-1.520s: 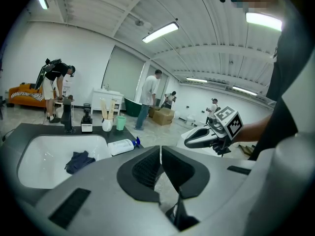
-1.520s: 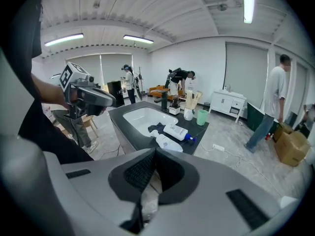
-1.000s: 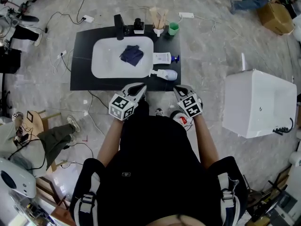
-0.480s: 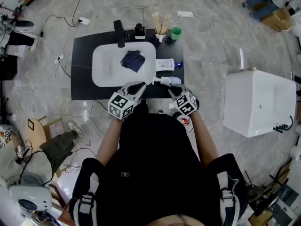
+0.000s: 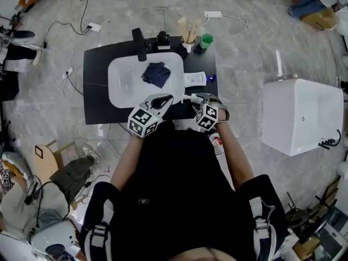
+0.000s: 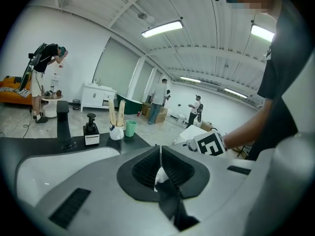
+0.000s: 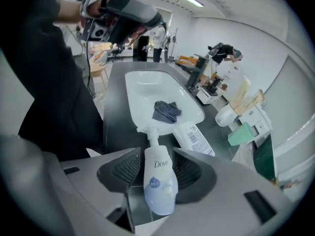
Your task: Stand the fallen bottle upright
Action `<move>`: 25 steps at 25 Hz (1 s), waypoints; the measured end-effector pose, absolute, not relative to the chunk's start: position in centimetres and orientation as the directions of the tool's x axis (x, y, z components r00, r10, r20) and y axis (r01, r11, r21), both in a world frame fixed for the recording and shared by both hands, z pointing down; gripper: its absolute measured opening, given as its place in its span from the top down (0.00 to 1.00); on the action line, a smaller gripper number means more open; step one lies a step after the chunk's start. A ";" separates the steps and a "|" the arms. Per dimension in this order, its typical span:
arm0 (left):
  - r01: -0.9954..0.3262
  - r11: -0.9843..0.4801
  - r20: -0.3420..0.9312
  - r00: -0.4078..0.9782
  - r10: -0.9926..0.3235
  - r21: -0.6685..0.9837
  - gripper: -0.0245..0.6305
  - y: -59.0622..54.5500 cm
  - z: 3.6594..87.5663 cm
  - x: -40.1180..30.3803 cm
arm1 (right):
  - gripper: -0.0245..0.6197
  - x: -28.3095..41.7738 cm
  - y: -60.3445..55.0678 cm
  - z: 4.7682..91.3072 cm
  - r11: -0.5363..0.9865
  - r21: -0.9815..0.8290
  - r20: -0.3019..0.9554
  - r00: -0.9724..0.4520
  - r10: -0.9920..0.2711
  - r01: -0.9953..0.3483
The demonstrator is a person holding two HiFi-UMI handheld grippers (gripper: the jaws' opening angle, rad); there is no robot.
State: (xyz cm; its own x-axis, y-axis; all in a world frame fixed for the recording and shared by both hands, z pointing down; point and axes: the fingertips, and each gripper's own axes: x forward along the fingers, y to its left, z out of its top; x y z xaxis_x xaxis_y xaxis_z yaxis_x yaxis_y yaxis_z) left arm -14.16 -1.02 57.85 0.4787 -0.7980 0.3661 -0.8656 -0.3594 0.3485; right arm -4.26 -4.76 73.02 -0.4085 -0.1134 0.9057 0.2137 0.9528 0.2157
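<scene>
A white Dove pump bottle (image 7: 158, 181) lies on its side on the black counter (image 5: 98, 102), its pump head pointing at the sink. My right gripper (image 7: 160, 168) points steeply down over the bottle. Its jaws have just been opening and now stand either side of the bottle's body with small gaps, not pressing it. In the head view the right gripper (image 5: 202, 99) covers most of the bottle (image 5: 187, 97). My left gripper (image 5: 163, 100) hovers shut at the sink's front rim, holding nothing; its jaws (image 6: 160, 163) meet.
A second flat white bottle (image 5: 196, 79) with a blue cap lies right of the white sink (image 5: 122, 78), which holds a dark cloth (image 5: 156, 74). A faucet (image 5: 140, 42), soap dispenser (image 5: 162, 39), white cup (image 5: 188, 42) and green cup (image 5: 205, 40) line the back. A white tub (image 5: 302, 116) stands right.
My right gripper has moved from the counter's front edge forward and down onto the lying Dove bottle, and its jaws have opened around it. The left gripper edged toward the sink.
</scene>
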 end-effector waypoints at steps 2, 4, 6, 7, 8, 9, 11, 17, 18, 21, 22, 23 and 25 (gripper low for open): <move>-0.862 -0.365 0.371 0.486 -0.791 0.351 0.93 -1.1 58.1 -14.7 | 0.53 -4.7 -4.7 74.1 0.925 0.245 0.922 -0.364 -0.129 0.291; -0.859 -0.368 0.373 0.491 -0.787 0.355 0.93 -1.2 58.3 -15.3 | 0.51 -4.9 -4.6 75.1 0.898 0.256 0.938 -0.316 -0.141 0.359; -0.856 -0.370 0.376 0.497 -0.782 0.360 0.93 -1.2 58.6 -15.9 | 0.50 -5.4 -4.6 75.7 0.879 0.260 0.948 -0.280 -0.153 0.400; -0.855 -0.371 0.378 0.499 -0.780 0.363 0.93 -1.1 58.7 -16.2 | 0.50 -5.5 -4.6 76.0 0.873 0.261 0.951 -0.266 -0.158 0.412; -0.853 -0.372 0.379 0.501 -0.778 0.365 0.93 -1.0 58.8 -16.4 | 0.50 -5.6 -4.5 76.3 0.869 0.261 0.953 -0.254 -0.163 0.421; -0.852 -0.373 0.379 0.503 -0.776 0.367 0.93 -0.9 58.8 -16.7 | 0.50 -5.7 -4.5 76.5 0.866 0.260 0.955 -0.244 -0.167 0.428; -0.849 -0.378 0.378 0.509 -0.774 0.369 0.93 -0.8 58.8 -17.0 | 0.50 -5.9 -4.5 76.9 0.863 0.255 0.960 -0.225 -0.170 0.436; -0.839 -0.391 0.375 0.525 -0.764 0.378 0.93 -1.1 59.2 -18.0 | 0.52 -5.8 -4.6 78.1 0.883 0.187 0.979 -0.150 -0.134 0.431; -0.837 -0.394 0.374 0.528 -0.762 0.379 0.93 -1.2 59.2 -18.2 | 0.52 -5.8 -4.6 78.1 0.884 0.181 0.981 -0.143 -0.131 0.430; -0.830 -0.407 0.373 0.541 -0.754 0.380 0.93 -1.4 59.3 -18.4 | 0.53 -6.0 -4.7 78.0 0.892 0.176 0.982 -0.141 -0.128 0.417; -0.828 -0.413 0.373 0.546 -0.750 0.380 0.93 -1.5 59.3 -18.4 | 0.53 -6.0 -4.8 77.7 0.897 0.182 0.980 -0.153 -0.130 0.404; -0.825 -0.419 0.372 0.551 -0.747 0.380 0.93 -1.5 59.3 -18.4 | 0.53 -6.1 -5.0 77.4 0.903 0.191 0.976 -0.170 -0.134 0.384; -0.820 -0.431 0.371 0.560 -0.741 0.377 0.93 -1.6 59.2 -18.3 | 0.54 -6.3 -5.3 76.6 0.921 0.212 0.965 -0.216 -0.146 0.327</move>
State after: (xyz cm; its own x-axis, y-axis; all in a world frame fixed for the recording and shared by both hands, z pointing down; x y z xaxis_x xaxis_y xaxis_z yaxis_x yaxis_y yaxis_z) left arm -18.30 -1.56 59.17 0.5600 -0.7407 0.3711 -0.8198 -0.4308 0.3773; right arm -6.35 -5.32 76.63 -0.2161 -0.1457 0.9654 0.3271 0.9209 0.2122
